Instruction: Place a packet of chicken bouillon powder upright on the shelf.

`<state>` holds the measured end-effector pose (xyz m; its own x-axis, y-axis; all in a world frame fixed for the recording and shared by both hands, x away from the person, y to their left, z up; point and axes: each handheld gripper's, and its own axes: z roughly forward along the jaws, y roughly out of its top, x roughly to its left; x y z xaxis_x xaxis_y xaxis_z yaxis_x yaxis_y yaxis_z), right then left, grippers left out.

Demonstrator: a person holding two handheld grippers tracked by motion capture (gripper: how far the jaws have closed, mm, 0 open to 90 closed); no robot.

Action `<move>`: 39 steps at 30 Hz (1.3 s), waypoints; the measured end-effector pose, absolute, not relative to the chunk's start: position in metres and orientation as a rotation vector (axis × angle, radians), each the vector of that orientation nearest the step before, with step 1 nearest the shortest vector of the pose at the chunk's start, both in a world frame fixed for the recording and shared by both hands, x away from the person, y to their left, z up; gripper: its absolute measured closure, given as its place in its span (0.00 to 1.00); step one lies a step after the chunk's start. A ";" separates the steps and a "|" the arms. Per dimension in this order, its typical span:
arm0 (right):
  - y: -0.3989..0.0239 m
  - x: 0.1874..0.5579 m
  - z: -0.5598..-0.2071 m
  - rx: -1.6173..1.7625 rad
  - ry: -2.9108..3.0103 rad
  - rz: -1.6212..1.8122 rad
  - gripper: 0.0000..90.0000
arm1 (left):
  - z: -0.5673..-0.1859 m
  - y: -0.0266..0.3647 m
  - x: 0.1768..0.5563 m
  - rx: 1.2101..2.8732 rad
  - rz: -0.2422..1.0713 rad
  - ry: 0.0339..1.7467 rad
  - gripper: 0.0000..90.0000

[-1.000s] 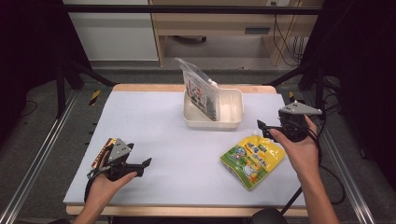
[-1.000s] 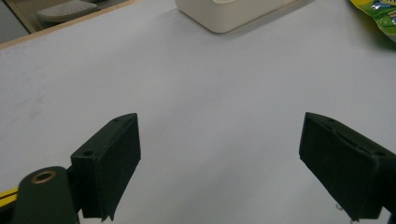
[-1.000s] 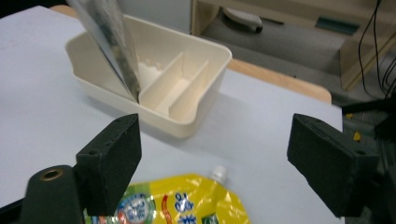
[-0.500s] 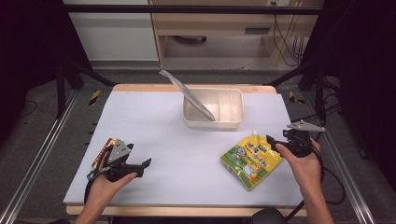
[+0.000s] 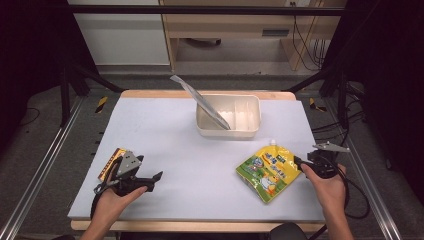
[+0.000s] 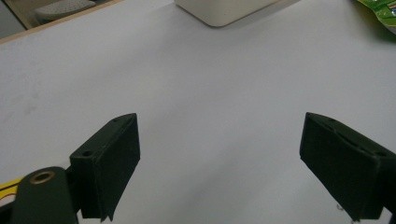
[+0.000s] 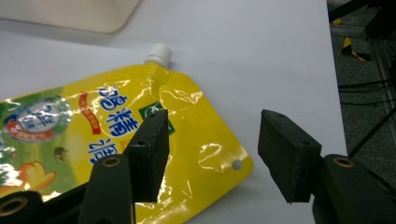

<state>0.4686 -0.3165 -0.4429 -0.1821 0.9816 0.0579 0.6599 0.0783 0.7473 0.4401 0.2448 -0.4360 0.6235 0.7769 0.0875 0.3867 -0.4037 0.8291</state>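
Between the parted jaws of the right gripper (image 7: 212,156), and slightly under the nearer one, lay the lower corner of a yellow spouted pouch (image 7: 116,135), flat on the white table (image 7: 261,51); the jaws stood spread with nothing pinched, one over the printed foil and the other past the pouch's edge above bare table, a placement that looked chosen to straddle that corner for a pinch. Beyond the jaws the pouch ran off toward its white screw cap (image 7: 158,53), which pointed away from the gripper, so the flat sealed end was the part closest to hand and probably the easiest to take. In the high view the same right gripper (image 5: 300,164) sat just beside the pouch (image 5: 269,169) at the table's right edge, the hand (image 5: 330,182) low behind it. Farther ahead of it stood the cream plastic tub (image 5: 250,131), with a silvery foil packet (image 5: 200,101) leaning upright in it and poking over the rim, likely dropped in on its edge. Well apart on the other side, the left gripper (image 5: 155,181) rested on the table, its jaws wide in its own view (image 6: 219,163) and holding nothing, facing open tabletop, seemingly parked out of the way.
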 end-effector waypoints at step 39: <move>-0.310 0.479 -0.461 1.707 1.978 0.971 0.77 | -0.438 0.241 0.440 2.049 0.603 0.899 0.14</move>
<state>0.4790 -0.3096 -0.4614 -0.2112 0.9630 0.1673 0.7216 0.0381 0.6912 0.4398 0.2412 -0.4378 0.6338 0.7669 0.1013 0.3850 -0.4263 0.8185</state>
